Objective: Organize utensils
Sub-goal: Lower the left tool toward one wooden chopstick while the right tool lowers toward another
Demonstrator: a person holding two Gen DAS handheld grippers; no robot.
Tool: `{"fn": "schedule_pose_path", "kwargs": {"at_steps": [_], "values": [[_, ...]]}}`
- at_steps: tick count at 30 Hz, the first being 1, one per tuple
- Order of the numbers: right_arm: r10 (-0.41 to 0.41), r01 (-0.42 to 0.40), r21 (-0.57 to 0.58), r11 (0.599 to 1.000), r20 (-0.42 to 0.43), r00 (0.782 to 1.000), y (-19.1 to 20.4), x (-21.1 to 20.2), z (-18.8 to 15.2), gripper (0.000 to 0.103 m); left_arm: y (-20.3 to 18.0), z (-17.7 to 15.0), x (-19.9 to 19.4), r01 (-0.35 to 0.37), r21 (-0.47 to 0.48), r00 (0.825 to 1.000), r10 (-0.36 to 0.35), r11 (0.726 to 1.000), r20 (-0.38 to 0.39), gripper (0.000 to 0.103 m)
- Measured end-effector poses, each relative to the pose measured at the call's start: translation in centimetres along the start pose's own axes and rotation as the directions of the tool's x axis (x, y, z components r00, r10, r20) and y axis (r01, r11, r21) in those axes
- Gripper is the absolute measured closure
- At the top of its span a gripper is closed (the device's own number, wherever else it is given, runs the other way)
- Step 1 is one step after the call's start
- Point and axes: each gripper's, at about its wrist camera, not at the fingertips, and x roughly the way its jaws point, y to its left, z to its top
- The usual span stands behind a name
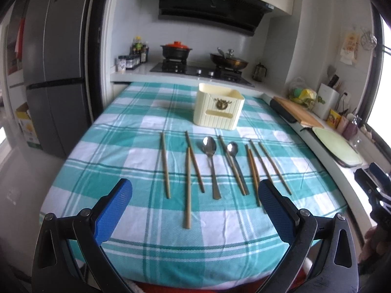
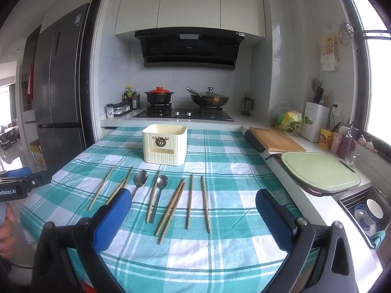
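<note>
Teal-and-white checked cloth (image 1: 117, 151) covered the table, and on it the utensils lay in a loose row, handles pointing toward the cameras. In the left wrist view the left hand-held gripper (image 1: 195, 195) hung above the near edge with its blue pads (image 1: 113, 210) spread wide apart and nothing between them. The wooden chopsticks (image 1: 188, 188) lay scattered singly and in pairs across the row; one at 12 o'clock from the gripper reached closest to the near edge. Two metal spoons sat among them, bowls away from the camera: the larger spoon (image 1: 211, 163) near the middle and the smaller spoon (image 1: 235, 163) just to its 3 o'clock, touching or overlapping a chopstick. At 12 o'clock beyond the row stood the cream utensil holder (image 1: 218, 108), upright, with a bronze ornament on its front, well apart from the utensils.

In the right wrist view the right hand-held gripper (image 2: 193, 204) also hovered over the cloth's near side, fingers (image 2: 273, 217) wide apart and empty. A green cutting board (image 2: 320, 171) lay on the counter at 3 o'clock, and a person's hand (image 2: 6, 232) showed at the left edge at 9 o'clock.
</note>
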Motion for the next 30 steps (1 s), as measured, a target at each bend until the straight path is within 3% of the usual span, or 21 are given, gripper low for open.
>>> {"fn": "schedule_pose_path", "kwargs": {"at_steps": [5, 9, 12, 19, 22, 24, 30], "values": [[0.088, -0.081, 0.065, 0.995, -0.125, 0.988, -1.6, 3.0, -1.1, 0.0, 1.4, -0.4, 2.9, -0.014, -0.066, 0.994, 0.007, 0.998, -0.111, 0.001], [0.059, -0.042, 0.078, 0.996, -0.228, 0.972, -2.7, 5.7, -2.5, 0.0, 2.1, -0.6, 4.3, 0.005, -0.082, 0.99, -0.016, 0.997, -0.137, 0.001], [0.045, -0.018, 0.101, 0.995, -0.276, 0.96, -4.0, 7.6, -3.2, 0.0, 2.7, -0.4, 5.7, -0.024, -0.085, 0.988, 0.011, 0.996, -0.157, 0.001], [0.102, -0.052, 0.13, 0.99, -0.411, 0.906, -6.4, 13.3, -4.3, 0.0, 5.0, 0.6, 10.2, -0.089, -0.055, 0.972, 0.075, 0.995, -0.221, 0.001], [0.122, -0.077, 0.12, 0.99, -0.435, 0.892, -6.6, 15.4, -4.3, 0.003, 5.9, 1.0, 12.4, -0.092, -0.03, 0.96, 0.081, 0.995, -0.267, 0.001], [0.136, -0.097, 0.111, 0.989, -0.44, 0.888, -6.5, 16.5, -4.1, 0.009, 6.4, 1.4, 13.7, -0.099, -0.017, 0.955, 0.09, 0.995, -0.284, 0.001], [0.153, -0.111, 0.116, 0.987, -0.466, 0.872, -6.4, 20.0, -4.1, 0.011, 6.8, 3.0, 16.4, -0.082, 0.025, 0.952, 0.086, 0.996, -0.293, 0.001]]}}
